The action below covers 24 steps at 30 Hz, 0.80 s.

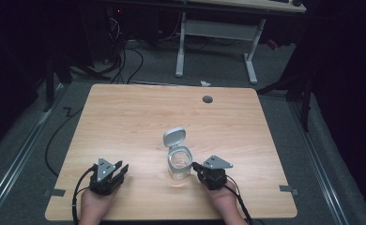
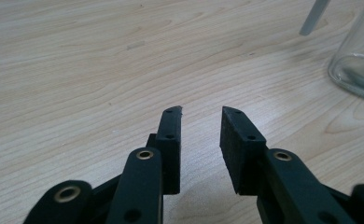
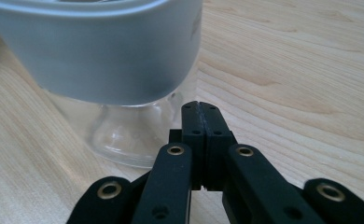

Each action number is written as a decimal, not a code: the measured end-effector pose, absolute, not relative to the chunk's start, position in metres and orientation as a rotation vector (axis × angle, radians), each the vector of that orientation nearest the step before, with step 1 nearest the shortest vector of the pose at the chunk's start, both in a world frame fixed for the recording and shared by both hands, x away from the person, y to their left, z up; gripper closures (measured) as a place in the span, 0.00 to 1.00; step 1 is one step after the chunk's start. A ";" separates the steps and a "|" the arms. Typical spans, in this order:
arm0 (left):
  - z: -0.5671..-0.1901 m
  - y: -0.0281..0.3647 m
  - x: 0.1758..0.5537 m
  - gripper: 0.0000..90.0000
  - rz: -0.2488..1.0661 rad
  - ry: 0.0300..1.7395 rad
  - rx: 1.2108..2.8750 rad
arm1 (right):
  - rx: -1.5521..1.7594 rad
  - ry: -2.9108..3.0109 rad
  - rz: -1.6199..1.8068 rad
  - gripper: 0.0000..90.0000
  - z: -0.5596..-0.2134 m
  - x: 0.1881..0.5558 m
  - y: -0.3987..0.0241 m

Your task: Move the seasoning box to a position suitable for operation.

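While the clear glass jar (image 1: 179, 165) stands upright on the near middle of the bench (image 1: 139, 117), its grey flip lid (image 1: 174, 137) is hinged open and tilted up on the far side of a grey collar around the mouth. My right gripper (image 1: 196, 166) sits just right of the jar, its fingers pressed flat together with nothing between them; in the right gripper view the tips (image 3: 202, 109) lie just beside the glass body (image 3: 129, 135) below the grey collar (image 3: 101, 51), and I cannot tell whether they touch it. My left gripper (image 1: 120, 168) rests well to the left of the jar near the bench's near edge, its fingers (image 2: 170, 140) apart with only bare wood showing in the gap. In the left gripper view the jar's glass base (image 2: 357, 65) shows far right. My hands hold both grippers from the near edge. A small round grey plug (image 1: 208, 99) sits in the bench top toward its far right.
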<state>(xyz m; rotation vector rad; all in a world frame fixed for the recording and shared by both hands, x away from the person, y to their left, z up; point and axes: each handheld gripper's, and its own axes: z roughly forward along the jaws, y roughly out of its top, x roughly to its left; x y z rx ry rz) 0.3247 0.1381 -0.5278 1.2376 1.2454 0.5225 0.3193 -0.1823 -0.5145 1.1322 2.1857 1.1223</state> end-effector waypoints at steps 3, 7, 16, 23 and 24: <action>-0.527 0.139 0.323 0.75 0.512 1.234 1.230 | 1.135 2.190 1.127 1.00 -0.515 0.317 -0.181; -0.527 0.137 0.321 0.72 0.496 1.211 1.239 | 1.128 2.196 1.144 1.00 -0.516 0.311 -0.177; -0.527 0.136 0.321 0.70 0.483 1.204 1.238 | 1.111 2.216 1.162 1.00 -0.519 0.303 -0.169; -0.525 0.136 0.320 0.71 0.473 1.208 1.229 | 1.098 2.223 1.170 0.99 -0.519 0.301 -0.167; -0.525 0.136 0.320 0.71 0.473 1.207 1.229 | 1.097 2.223 1.170 0.99 -0.519 0.301 -0.167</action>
